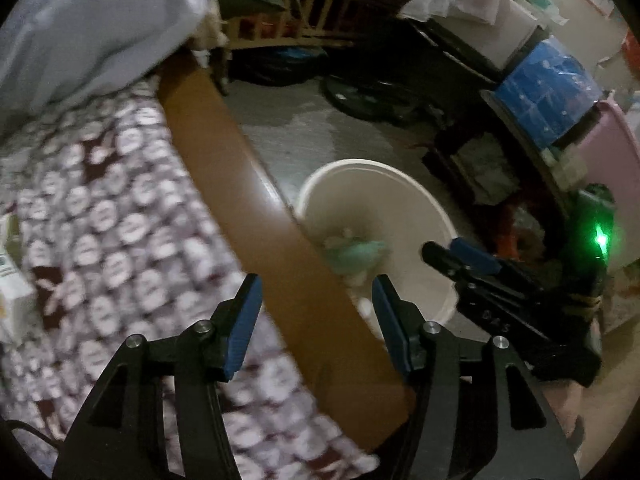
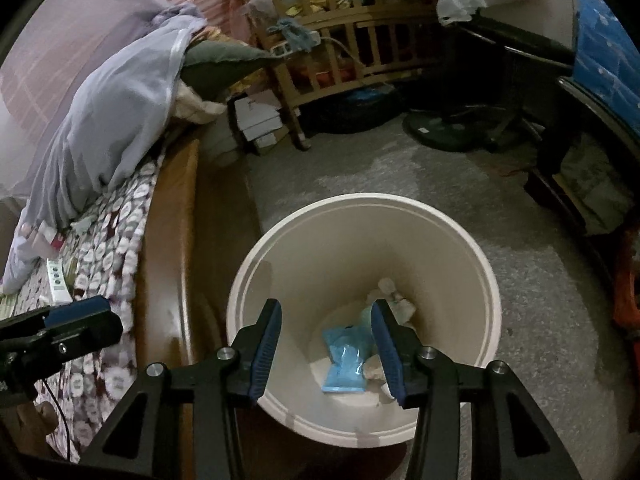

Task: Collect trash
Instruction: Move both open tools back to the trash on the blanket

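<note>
A cream round bin (image 2: 472,264) stands on the floor beside the bed; it also shows in the left wrist view (image 1: 420,196). Inside lie a blue packet (image 2: 346,356) and crumpled pale scraps (image 2: 394,298). My right gripper (image 2: 326,312) is open and empty, right above the bin's mouth. My left gripper (image 1: 316,286) is open and empty, over the bed's wooden side rail (image 1: 240,184). The right gripper (image 1: 460,256) shows in the left wrist view over the bin. A small white box (image 1: 12,292) lies on the patterned bedspread (image 1: 112,216) at the far left.
A blue-grey blanket (image 2: 116,112) is heaped on the bed. A wooden crib (image 2: 340,40) stands at the back. A fan base (image 2: 440,128), dark furniture (image 2: 540,64), a blue bundle (image 1: 548,84) and a pink tub (image 1: 608,152) crowd the right. Grey floor (image 2: 540,320) surrounds the bin.
</note>
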Demonstrator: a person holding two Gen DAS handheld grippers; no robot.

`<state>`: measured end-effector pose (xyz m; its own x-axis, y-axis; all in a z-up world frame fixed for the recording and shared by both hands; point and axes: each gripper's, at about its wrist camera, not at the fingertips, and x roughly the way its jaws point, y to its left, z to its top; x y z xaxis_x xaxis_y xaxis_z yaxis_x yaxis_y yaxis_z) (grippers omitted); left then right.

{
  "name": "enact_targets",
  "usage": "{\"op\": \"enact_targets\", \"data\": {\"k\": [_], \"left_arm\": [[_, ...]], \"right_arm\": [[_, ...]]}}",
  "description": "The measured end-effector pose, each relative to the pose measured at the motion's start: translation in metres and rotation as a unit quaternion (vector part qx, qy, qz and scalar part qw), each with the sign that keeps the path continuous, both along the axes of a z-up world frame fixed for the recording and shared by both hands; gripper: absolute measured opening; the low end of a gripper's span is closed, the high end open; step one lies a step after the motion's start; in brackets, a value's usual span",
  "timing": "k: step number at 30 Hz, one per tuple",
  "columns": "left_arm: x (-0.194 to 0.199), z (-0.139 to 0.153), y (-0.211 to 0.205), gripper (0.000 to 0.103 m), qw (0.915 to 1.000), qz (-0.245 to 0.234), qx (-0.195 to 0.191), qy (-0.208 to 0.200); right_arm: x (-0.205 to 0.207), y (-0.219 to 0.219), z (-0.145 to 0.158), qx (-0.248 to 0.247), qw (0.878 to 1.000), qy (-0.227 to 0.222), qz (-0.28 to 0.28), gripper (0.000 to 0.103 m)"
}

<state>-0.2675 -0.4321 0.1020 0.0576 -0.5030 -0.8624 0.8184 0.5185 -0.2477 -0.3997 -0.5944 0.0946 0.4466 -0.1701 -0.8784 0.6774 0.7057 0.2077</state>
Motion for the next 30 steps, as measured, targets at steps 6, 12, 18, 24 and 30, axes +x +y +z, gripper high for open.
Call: {"op": "enact_targets", "data": {"k": [6,12,18,24,30], "left_arm": [[0.012,0.005,0.034,0.055,0.9984,0.038,0.009,-0.040],[0.024,0.009,0.067,0.055,0.9950,0.068,0.020,-0.070],[0.047,0.013,0.109,0.055,0.9899,0.115,0.028,-0.077],[0.072,0.016,0.157,0.055,0.9828,0.161,0.038,-0.081],[0.100,0.009,0.219,0.055,0.9722,0.217,0.055,-0.068]], "right_arm": [[0.015,0.020,0.005,-0.002,1.000,-0.003,0.023,0.045],[0.037,0.046,0.016,-0.008,0.999,-0.009,0.053,0.046],[0.067,0.077,0.024,-0.005,0.996,-0.018,0.090,0.048],[0.101,0.115,0.029,-0.002,0.990,-0.028,0.137,0.058],[0.140,0.160,0.027,0.013,0.980,-0.033,0.194,0.058]]}}
